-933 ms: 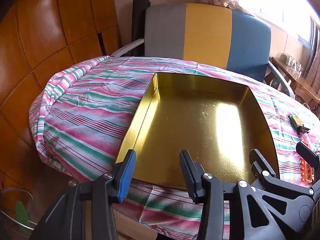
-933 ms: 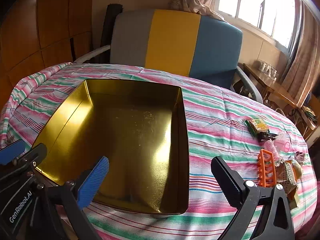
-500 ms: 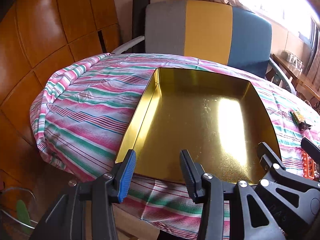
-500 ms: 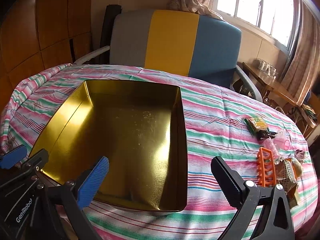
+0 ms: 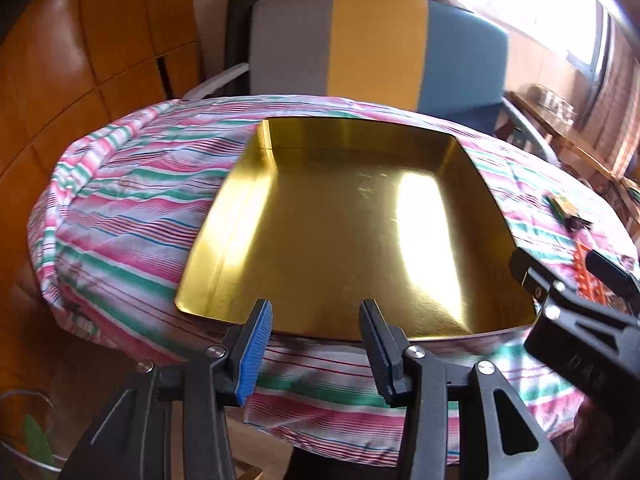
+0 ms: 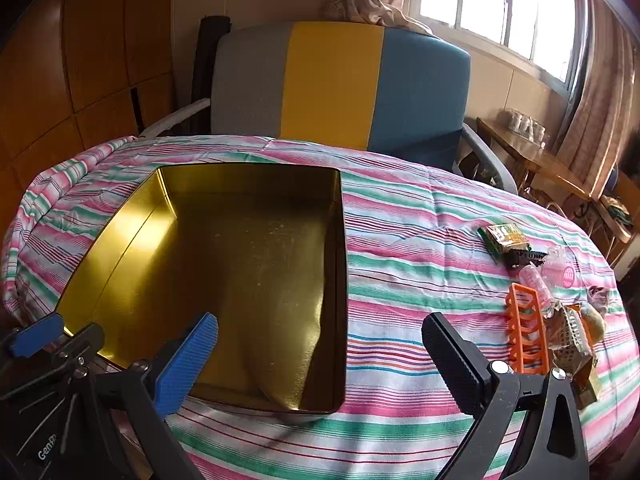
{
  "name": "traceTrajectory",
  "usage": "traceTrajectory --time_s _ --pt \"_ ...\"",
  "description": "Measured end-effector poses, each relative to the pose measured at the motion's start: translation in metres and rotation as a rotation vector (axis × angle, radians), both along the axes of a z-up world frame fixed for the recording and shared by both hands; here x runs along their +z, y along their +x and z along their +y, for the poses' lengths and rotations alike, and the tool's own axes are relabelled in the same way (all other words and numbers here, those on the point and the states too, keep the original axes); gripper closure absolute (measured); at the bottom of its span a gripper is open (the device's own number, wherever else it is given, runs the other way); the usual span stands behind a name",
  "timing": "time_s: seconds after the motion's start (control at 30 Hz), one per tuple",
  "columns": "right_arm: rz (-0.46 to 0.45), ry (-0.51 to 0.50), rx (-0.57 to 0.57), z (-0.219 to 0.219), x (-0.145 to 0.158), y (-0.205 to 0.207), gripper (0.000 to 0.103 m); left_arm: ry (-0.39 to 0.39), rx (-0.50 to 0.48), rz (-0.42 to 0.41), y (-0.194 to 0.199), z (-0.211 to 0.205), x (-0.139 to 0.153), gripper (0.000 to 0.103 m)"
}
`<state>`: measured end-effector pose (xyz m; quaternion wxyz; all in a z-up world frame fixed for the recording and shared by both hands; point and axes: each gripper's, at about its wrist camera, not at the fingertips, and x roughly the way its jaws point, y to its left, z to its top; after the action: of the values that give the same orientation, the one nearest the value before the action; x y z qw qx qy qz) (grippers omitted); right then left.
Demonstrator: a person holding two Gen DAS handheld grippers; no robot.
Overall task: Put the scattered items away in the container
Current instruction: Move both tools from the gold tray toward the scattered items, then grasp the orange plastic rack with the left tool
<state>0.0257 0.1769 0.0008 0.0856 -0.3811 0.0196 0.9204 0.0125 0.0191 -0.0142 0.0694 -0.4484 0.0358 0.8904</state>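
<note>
A shallow gold metal tin point(image 5: 352, 240) point(image 6: 240, 280) lies open on the striped cloth with nothing in it. My left gripper point(image 5: 316, 344) is open and holds nothing, hovering at the tin's near edge. My right gripper point(image 6: 320, 356) is open and holds nothing, above the tin's near right corner; it also shows in the left wrist view point(image 5: 568, 276). The scattered items lie to the right: a green snack packet point(image 6: 505, 237), a black clip point(image 6: 524, 258), pink plastic wrappers point(image 6: 556, 270), an orange plastic rack point(image 6: 524, 332) and a crumpled gold wrapper point(image 6: 572, 336).
The round table wears a pink, green and white striped cloth point(image 6: 420, 240). A grey, yellow and blue chair point(image 6: 340, 84) stands behind it. Wood panelling point(image 5: 80, 60) is on the left. A side table with jars point(image 6: 524, 136) and curtains stand at the right.
Both grippers have drawn back and risen a little, so the tin looks farther off. The right gripper has shifted slightly right. Both stay open; the items have not moved.
</note>
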Motion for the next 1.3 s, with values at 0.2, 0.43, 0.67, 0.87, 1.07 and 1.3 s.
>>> traceTrajectory --time_s 0.2,0.43,0.67,0.87,1.07,1.3 --pt "0.061 -0.128 -0.087 0.078 0.003 0.028 0.000 0.041 -0.161 -0.010 0.008 0.033 -0.002 0.057" --pt "0.144 -0.200 -0.331 0.214 0.013 0.079 0.000 0.076 -0.344 -0.041 0.013 0.079 -0.002 0.051" --pt "0.147 -0.392 -0.426 0.309 -0.007 0.099 0.000 0.106 -0.493 -0.091 0.016 0.136 -0.001 0.050" --pt "0.200 -0.511 -0.443 0.318 -0.015 0.123 0.000 0.120 -0.614 -0.164 0.013 0.203 -0.008 0.047" --pt "0.186 -0.493 -0.444 0.316 -0.018 0.146 0.000 0.130 -0.674 -0.219 0.003 0.270 -0.022 0.047" --pt "0.198 -0.482 -0.483 0.327 -0.020 0.173 0.000 0.079 -0.708 -0.233 -0.010 0.324 -0.038 0.047"
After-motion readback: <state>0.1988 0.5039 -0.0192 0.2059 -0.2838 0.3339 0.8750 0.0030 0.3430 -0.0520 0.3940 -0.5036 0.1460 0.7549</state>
